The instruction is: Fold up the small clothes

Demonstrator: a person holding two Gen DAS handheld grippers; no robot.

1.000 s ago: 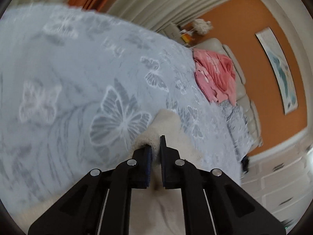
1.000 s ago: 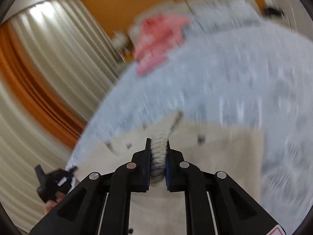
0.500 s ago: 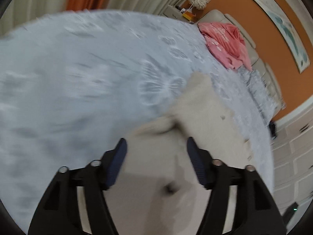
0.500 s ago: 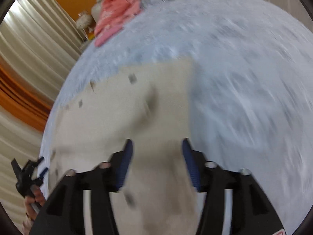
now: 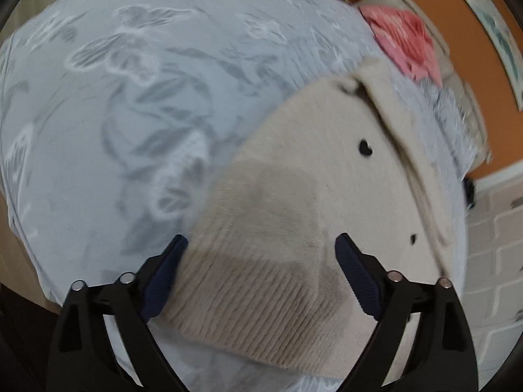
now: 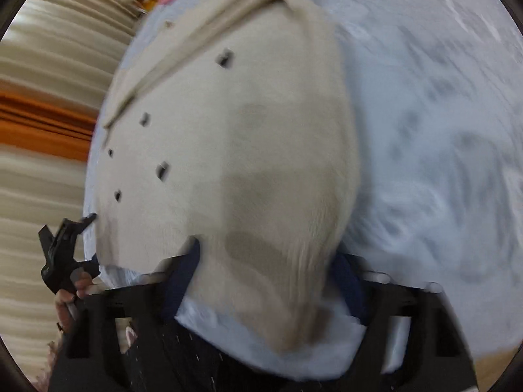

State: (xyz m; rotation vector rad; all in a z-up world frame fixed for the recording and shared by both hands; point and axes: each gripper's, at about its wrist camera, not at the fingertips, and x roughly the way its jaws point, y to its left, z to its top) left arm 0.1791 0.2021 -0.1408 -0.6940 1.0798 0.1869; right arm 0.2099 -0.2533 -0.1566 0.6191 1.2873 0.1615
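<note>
My left gripper [image 5: 260, 268] and right gripper [image 6: 268, 277] hang spread, empty, over the cream ribbed-knit sweater [image 5: 304, 196] (dark specks dotting it). I judge one fold laid; next I need a fresh pinch on its hem.

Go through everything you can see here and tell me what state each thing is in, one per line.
left gripper: open, fingers apart over the ribbed hem, holding nothing
right gripper: open, holding nothing
beige sweater: lying flat on the bedspread, released
pink garment: heaped near the far end of the bed, unfolded
bedspread: spread out under the sweater
</note>
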